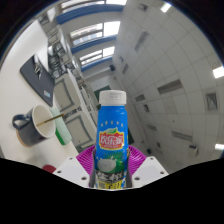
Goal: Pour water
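Gripper view, tilted hard over, as I see it from my station.

Item one: bottle [112, 140]. Plastic, cylindrical, rounded shoulders, white body, pale blue screw cap at the top. A colourful wrap label covers the middle: a blue band above, a red patch with white lettering at the centre, green and white shapes lower down. I cannot read the lettering or make out a brand. The bottle stands up between the fingers, its lower part at the pads.

Item two: gripper [111, 168]. White fingers with magenta pads [86, 160] on their inner faces. Both pads sit against the sides of the bottle, one on each flank, so I log the fingers as clamped on it.

Item three: paper cup [50, 122]. White, tapered, with a green mark on its wall that I cannot read. It lies beyond the fingers and off to one side of the bottle, near a dark object I cannot identify.

Item four: table [20, 95]. Pale, smooth, flat surface carrying the cup.

Item five: ceiling lights [100, 32]. Long rectangular panels, bright, set in rows across a pale ceiling behind the bottle.
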`<action>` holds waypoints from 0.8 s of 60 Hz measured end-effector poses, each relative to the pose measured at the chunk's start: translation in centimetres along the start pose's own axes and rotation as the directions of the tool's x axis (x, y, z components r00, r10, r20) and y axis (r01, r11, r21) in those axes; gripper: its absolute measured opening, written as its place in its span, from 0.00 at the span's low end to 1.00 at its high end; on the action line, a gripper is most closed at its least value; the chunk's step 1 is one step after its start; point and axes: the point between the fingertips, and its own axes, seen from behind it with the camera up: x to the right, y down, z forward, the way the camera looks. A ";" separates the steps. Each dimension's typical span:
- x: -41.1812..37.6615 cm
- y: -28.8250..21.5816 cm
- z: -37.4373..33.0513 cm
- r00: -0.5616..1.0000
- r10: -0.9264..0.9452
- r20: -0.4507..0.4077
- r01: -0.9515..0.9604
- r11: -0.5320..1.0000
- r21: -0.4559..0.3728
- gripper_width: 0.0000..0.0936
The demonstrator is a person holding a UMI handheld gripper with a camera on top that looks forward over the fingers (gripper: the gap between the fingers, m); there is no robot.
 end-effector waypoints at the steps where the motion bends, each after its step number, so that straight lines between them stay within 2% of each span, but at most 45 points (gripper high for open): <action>1: -0.1 0.1 -0.1 0.996 0.090 0.006 -0.090 0.996 -0.004 0.44; 3: -0.6 0.6 -0.3 0.962 0.272 0.001 -0.272 0.962 -0.003 0.44; 8: -2.3 1.7 0.3 0.756 0.652 0.064 -0.647 0.758 -0.084 0.44; 11: -4.9 2.1 0.2 0.599 0.796 0.083 -0.790 0.605 -0.105 0.44; 14: -5.8 3.1 0.7 0.489 0.863 0.127 -0.852 0.504 -0.140 0.44; 22: -8.4 5.0 1.0 0.378 0.911 0.162 -0.890 0.406 -0.208 0.44; 23: -11.1 3.7 1.3 0.366 0.916 0.163 -0.895 0.394 -0.209 0.44; 28: -11.0 5.9 0.4 0.344 0.922 0.178 -0.888 0.381 -0.256 0.45; 30: -10.9 5.2 0.4 0.347 0.919 0.189 -0.893 0.385 -0.232 0.45; 38: -11.1 5.5 0.3 0.402 0.890 0.214 -0.863 0.446 -0.236 0.47; 45: -10.9 6.0 -0.1 0.432 0.879 0.203 -0.850 0.472 -0.235 0.61; 47: -10.5 5.7 0.5 0.448 0.868 0.216 -0.835 0.492 -0.246 0.69; 48: -10.8 5.7 0.2 0.458 0.860 0.226 -0.825 0.506 -0.252 0.78</action>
